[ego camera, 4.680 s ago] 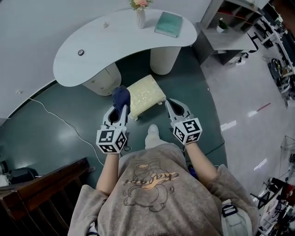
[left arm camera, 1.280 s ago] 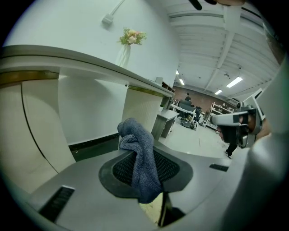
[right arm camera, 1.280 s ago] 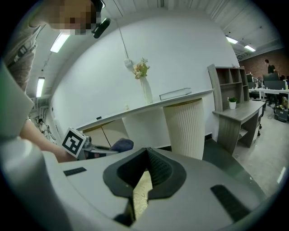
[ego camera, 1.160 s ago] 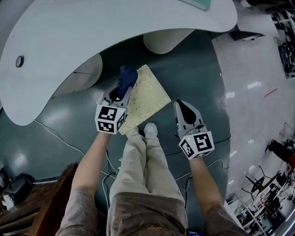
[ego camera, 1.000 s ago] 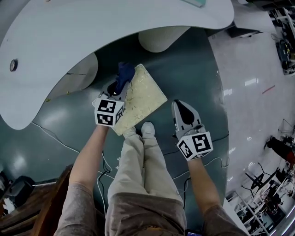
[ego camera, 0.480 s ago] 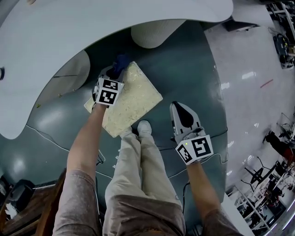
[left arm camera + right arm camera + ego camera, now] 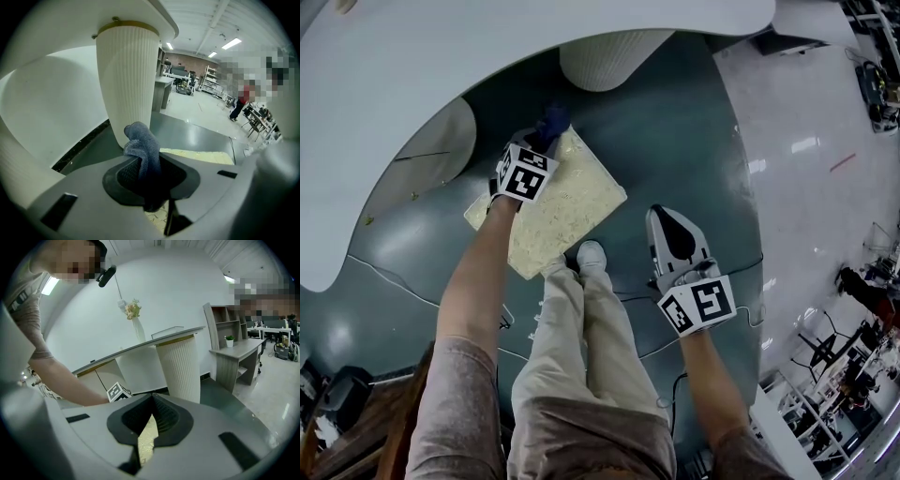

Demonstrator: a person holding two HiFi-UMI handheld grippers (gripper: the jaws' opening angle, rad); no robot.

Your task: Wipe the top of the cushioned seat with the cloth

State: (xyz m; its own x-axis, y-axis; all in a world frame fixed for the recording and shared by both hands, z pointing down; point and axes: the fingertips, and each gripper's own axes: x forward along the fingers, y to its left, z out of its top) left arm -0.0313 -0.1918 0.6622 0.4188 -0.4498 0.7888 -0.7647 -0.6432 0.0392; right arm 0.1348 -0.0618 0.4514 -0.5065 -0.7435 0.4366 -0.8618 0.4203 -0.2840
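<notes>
Blue cloth (image 7: 553,117) clamped in left claw (image 7: 542,141), looks mid-wipe at the cushioned seat's (image 7: 567,202) far corner, right claw (image 7: 668,220) closed and empty; next, drag it back.

On the floor (image 7: 698,141), just before the pedestal leg (image 7: 602,58) of the bench (image 7: 469,56): cushioned seat (image 7: 567,211), a shoe (image 7: 590,253) just beside its near edge. Over the seat's far corner, left gripper (image 7: 542,139), cloth (image 7: 553,118) between its jaws, nearest the leg. Right of the seat and apart from it, over the floor, right gripper (image 7: 664,217)
</notes>
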